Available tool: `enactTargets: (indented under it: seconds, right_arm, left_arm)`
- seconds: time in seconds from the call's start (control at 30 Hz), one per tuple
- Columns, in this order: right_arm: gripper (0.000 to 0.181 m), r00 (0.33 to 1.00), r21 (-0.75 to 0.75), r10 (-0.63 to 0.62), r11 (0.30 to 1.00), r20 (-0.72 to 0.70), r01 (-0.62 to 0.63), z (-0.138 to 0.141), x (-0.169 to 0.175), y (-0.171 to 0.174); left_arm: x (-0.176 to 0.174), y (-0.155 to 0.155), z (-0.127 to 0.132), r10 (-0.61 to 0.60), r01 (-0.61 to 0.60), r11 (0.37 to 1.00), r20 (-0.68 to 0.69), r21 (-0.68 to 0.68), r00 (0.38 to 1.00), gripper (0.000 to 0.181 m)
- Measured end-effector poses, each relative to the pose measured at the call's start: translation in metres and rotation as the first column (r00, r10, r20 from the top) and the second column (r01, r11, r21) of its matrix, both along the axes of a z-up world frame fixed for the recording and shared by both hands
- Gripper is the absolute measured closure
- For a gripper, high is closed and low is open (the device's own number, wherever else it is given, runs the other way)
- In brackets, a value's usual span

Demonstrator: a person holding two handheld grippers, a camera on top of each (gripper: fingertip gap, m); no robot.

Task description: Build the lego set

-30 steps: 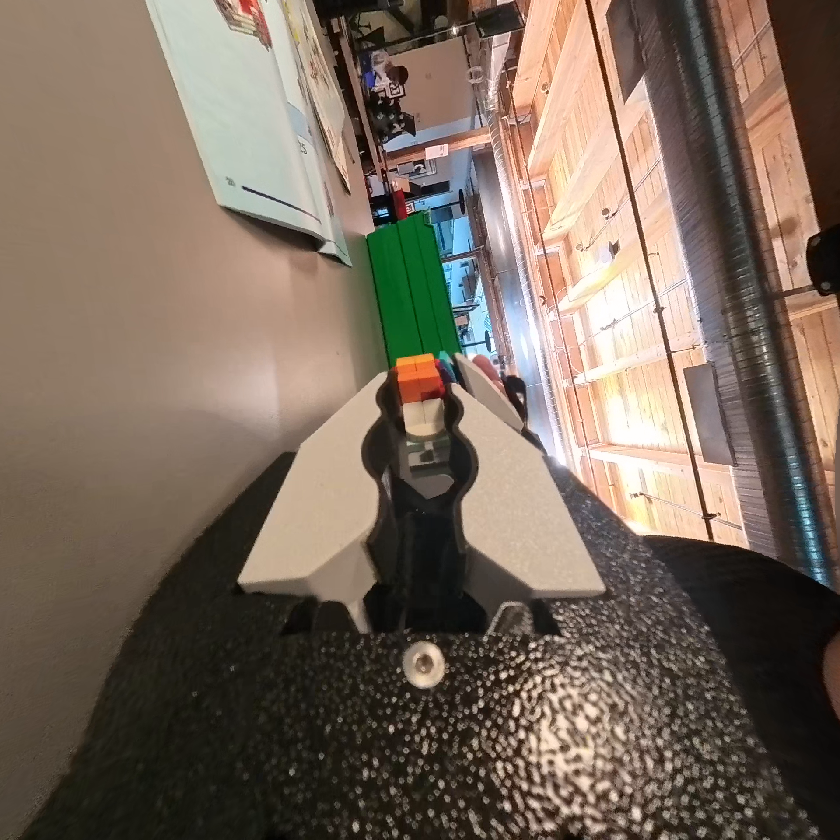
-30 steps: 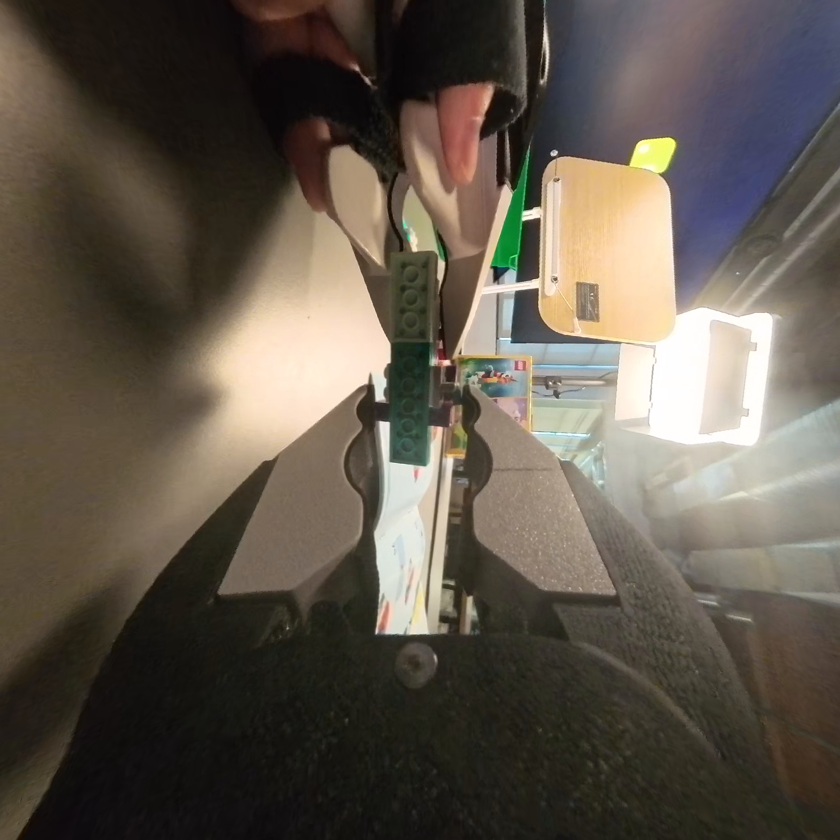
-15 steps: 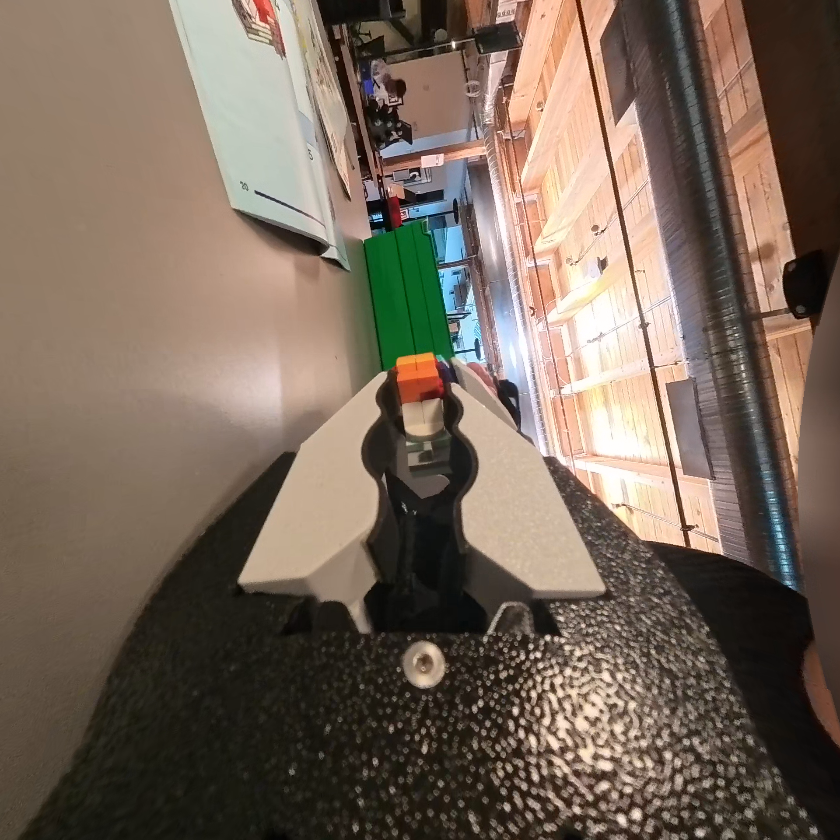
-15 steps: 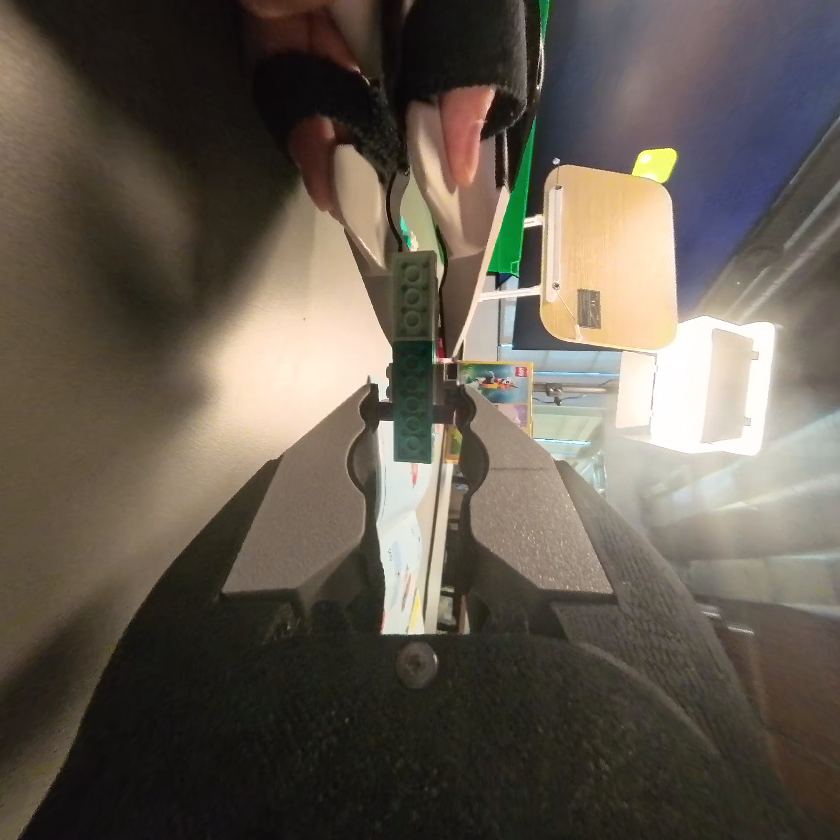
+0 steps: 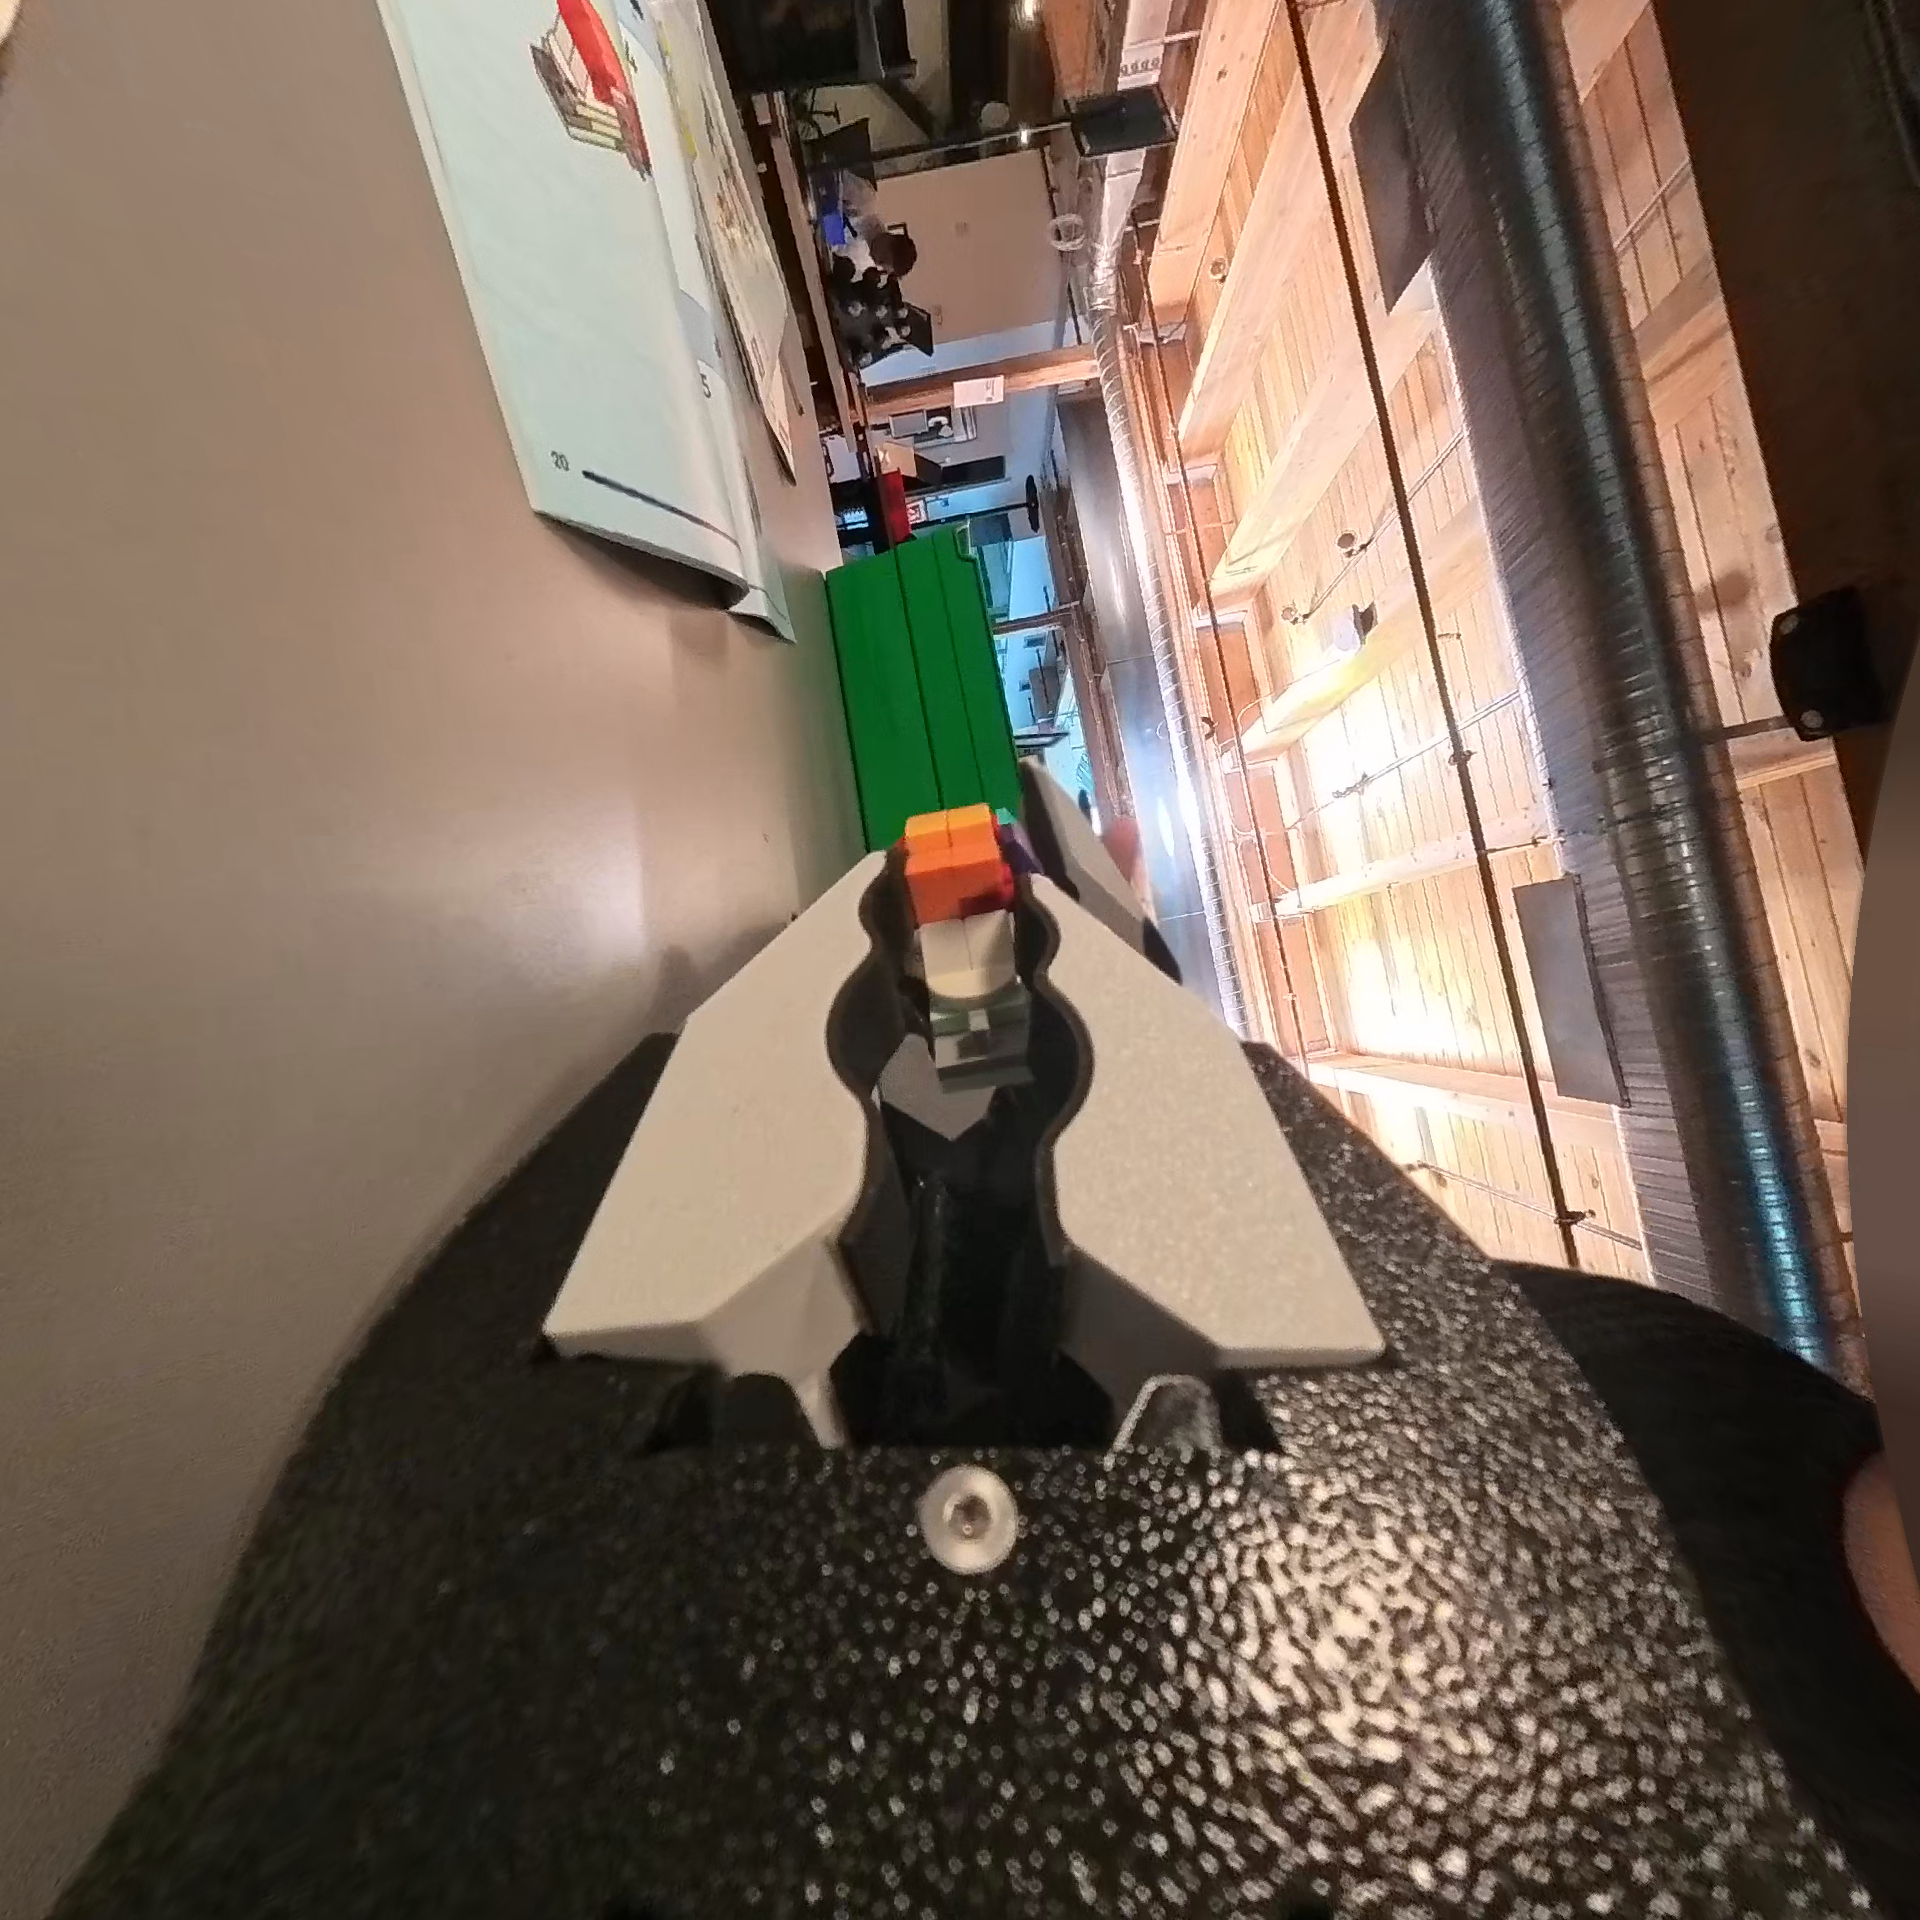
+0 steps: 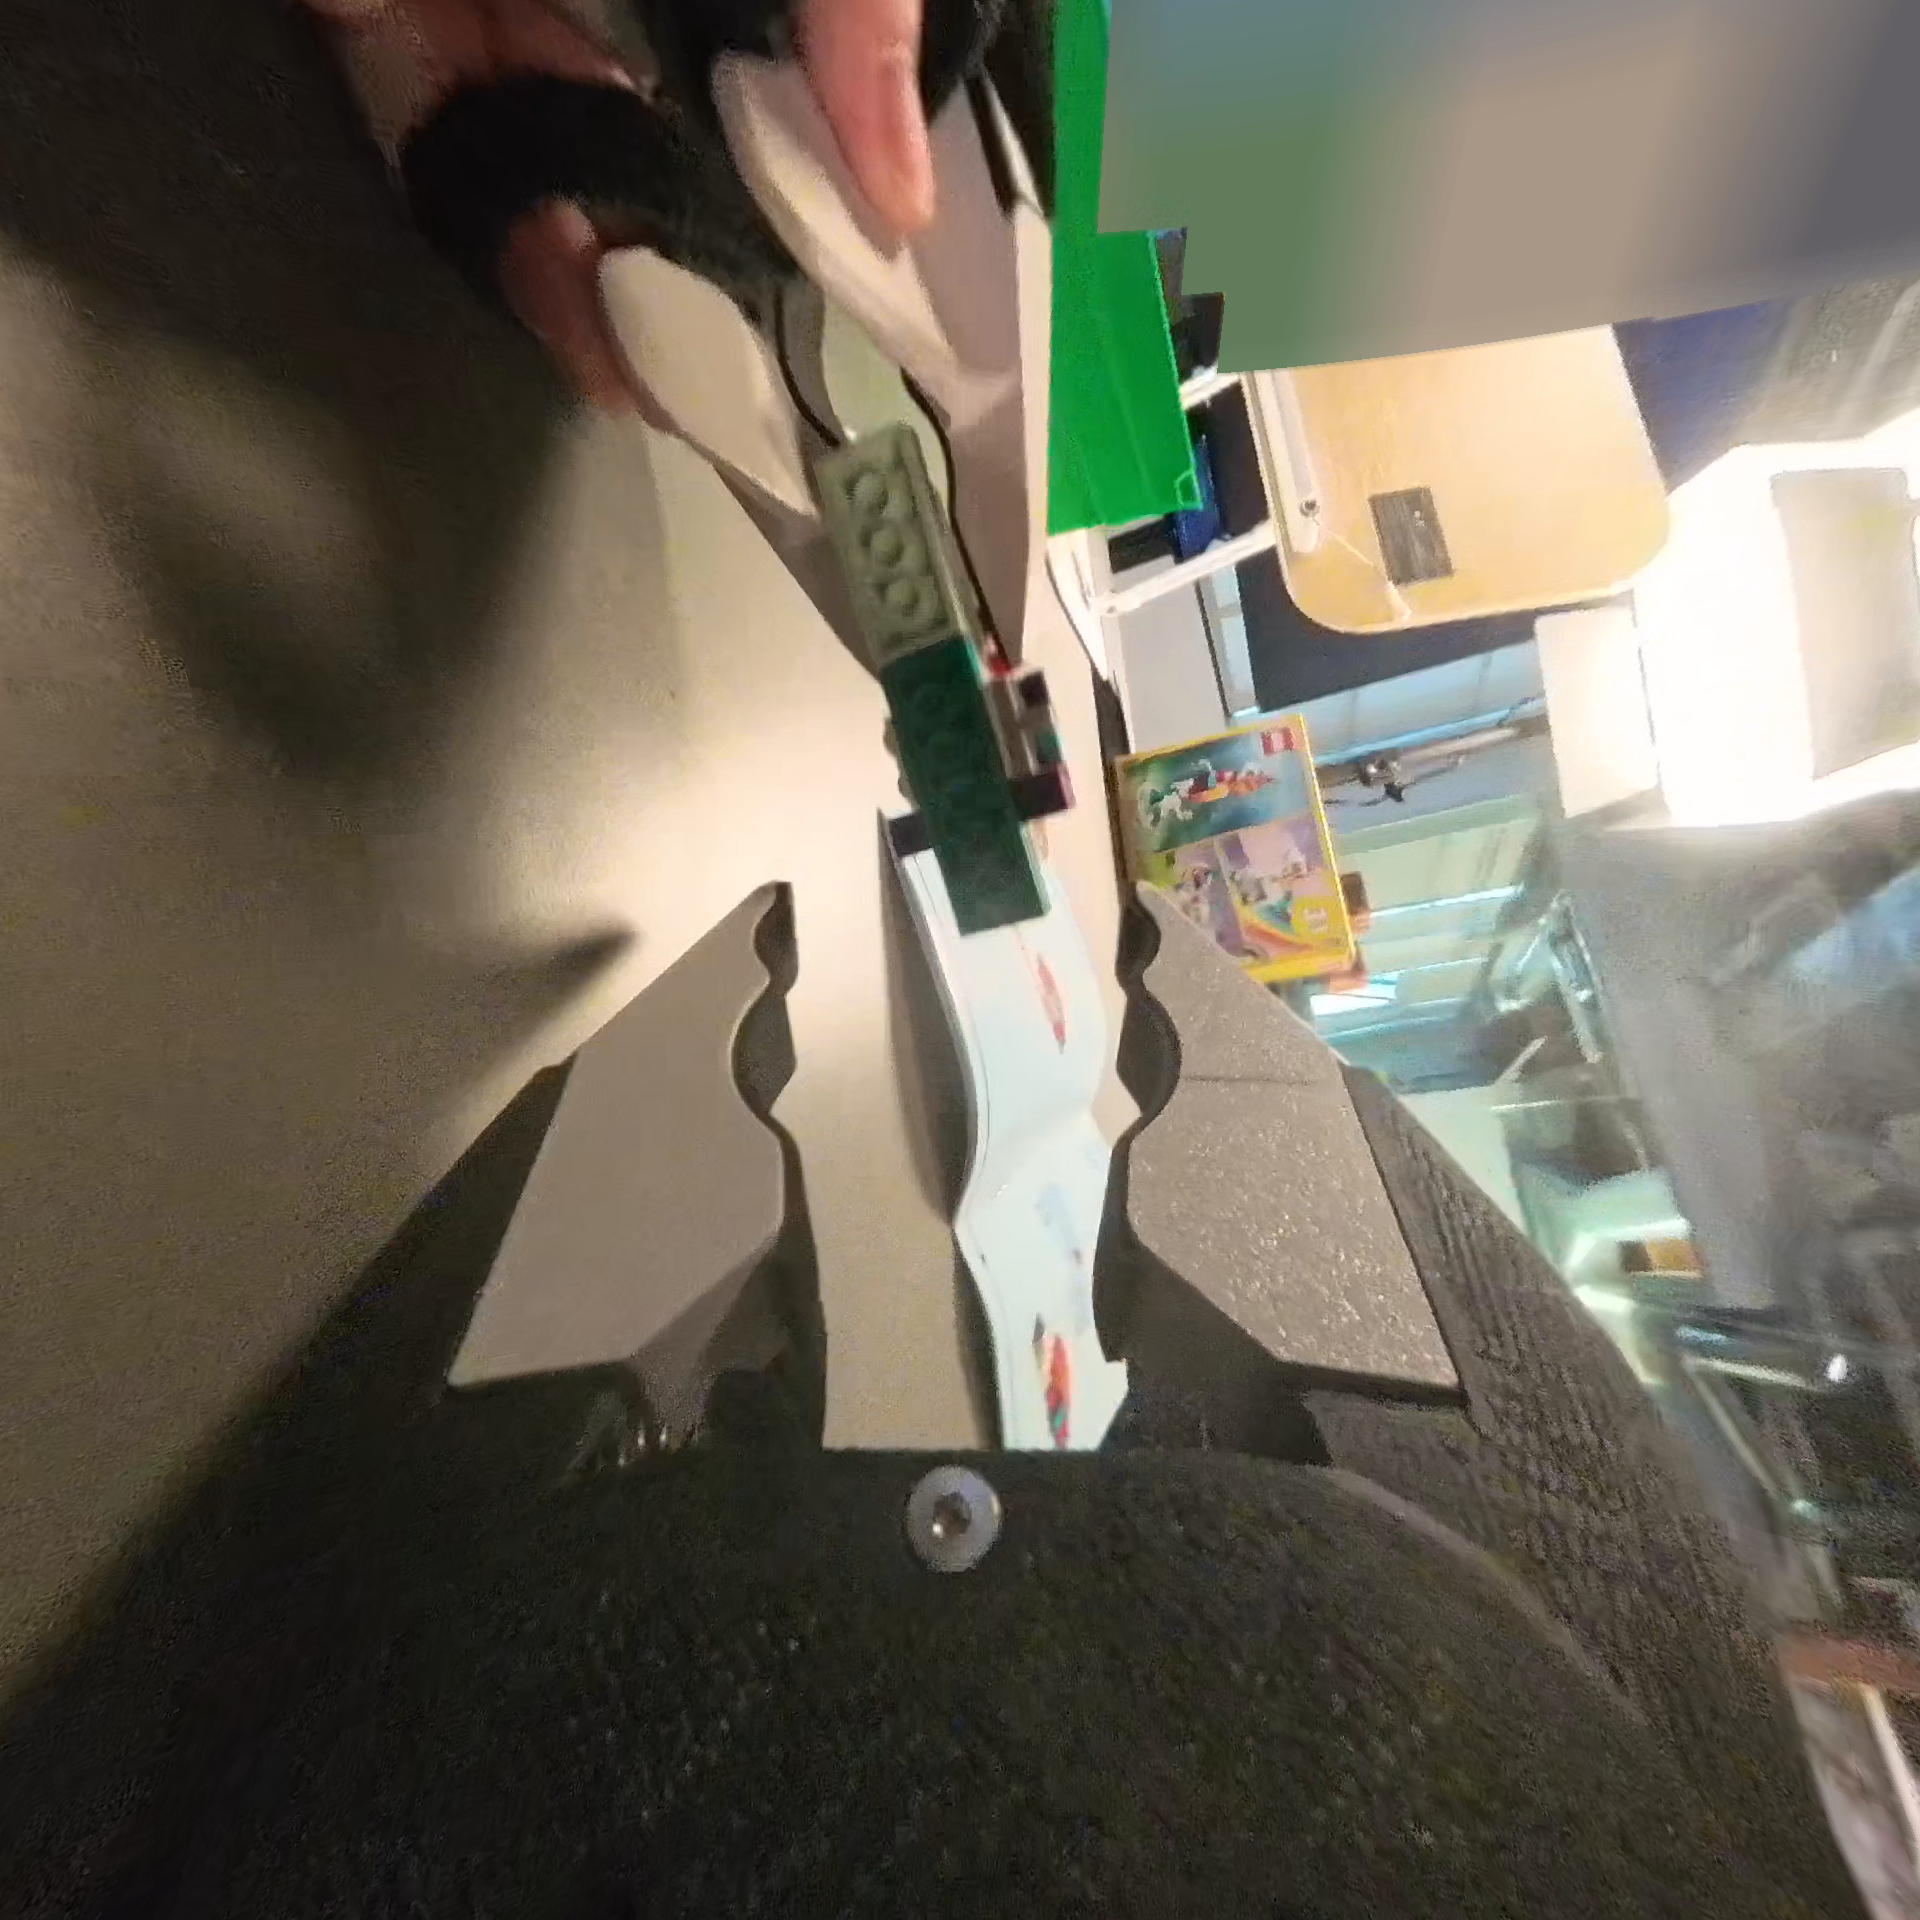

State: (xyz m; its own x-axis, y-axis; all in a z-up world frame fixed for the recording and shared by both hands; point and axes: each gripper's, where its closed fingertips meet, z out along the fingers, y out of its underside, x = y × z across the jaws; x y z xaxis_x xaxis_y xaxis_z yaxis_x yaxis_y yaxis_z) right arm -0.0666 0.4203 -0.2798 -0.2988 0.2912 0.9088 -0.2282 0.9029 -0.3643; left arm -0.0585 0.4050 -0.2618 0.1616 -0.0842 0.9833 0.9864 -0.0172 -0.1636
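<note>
The left tool (image 5: 961, 914) is clamped on a small brick model (image 5: 961, 935) held above the counter (image 5: 312, 831). The right tool (image 6: 951, 945), fingers apart and empty, sits at six o'clock below it. Likely next: fetching another brick, guided by the booklet (image 5: 582, 281) at eleven o'clock.

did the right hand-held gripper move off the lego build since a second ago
Yes. The right hand-held gripper opened and backed off the lego build, which the left hand-held gripper holds.
</note>
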Motion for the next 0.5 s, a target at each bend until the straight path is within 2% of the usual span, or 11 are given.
enactTargets:
  seconds: [0.07, 0.13, 0.17, 0.2, 0.27, 0.33, 0.37, 0.4, 0.5]
  right_arm:
    - [0.118, 0.999, -0.091, -0.033, 0.995, -0.013, 0.031, 0.006, 0.002, 0.014]
    - [0.118, 0.995, -0.246, -0.098, 0.965, -0.035, 0.087, 0.018, 0.0, 0.034]
    - [0.118, 0.989, -0.332, -0.141, 0.935, -0.038, 0.121, 0.023, -0.001, 0.047]
    - [0.119, 0.983, -0.393, -0.177, 0.908, -0.051, 0.144, 0.03, -0.003, 0.059]
    - [0.121, 0.971, -0.484, -0.222, 0.862, -0.091, 0.152, 0.051, -0.004, 0.075]
    - [0.123, 0.966, -0.561, -0.235, 0.817, -0.112, 0.133, 0.062, -0.006, 0.084]
    - [0.125, 0.964, -0.575, -0.238, 0.808, -0.118, 0.129, 0.064, -0.007, 0.086]
    - [0.126, 0.964, -0.579, -0.24, 0.805, -0.118, 0.13, 0.064, -0.009, 0.088]
    - [0.129, 0.963, -0.606, -0.236, 0.788, -0.133, 0.11, 0.069, -0.017, 0.09]
  left_arm:
    - [-0.001, 0.0, 0.004, -0.004, 0.004, 1.0, -0.069, 0.002, 0.998, 0.165]
    - [-0.004, -0.001, 0.013, -0.008, 0.005, 1.0, -0.269, -0.015, 0.963, 0.164]
    - [-0.007, -0.001, 0.017, -0.005, -0.012, 0.999, -0.412, -0.039, 0.911, 0.164]
    - [-0.011, -0.002, 0.022, -0.006, -0.039, 0.997, -0.565, -0.066, 0.825, 0.164]
    - [-0.019, -0.001, 0.027, -0.032, -0.122, 0.985, -0.82, -0.124, 0.572, 0.164]
    - [-0.027, 0.001, 0.027, -0.081, -0.211, 0.965, -0.939, -0.158, 0.334, 0.165]
    - [-0.03, 0.003, 0.025, -0.11, -0.238, 0.956, -0.96, -0.173, 0.256, 0.165]
    - [-0.031, 0.006, 0.022, -0.137, -0.251, 0.949, -0.967, -0.19, 0.215, 0.165]
    - [-0.03, 0.013, 0.003, -0.222, -0.245, 0.932, -0.956, -0.265, 0.189, 0.165]
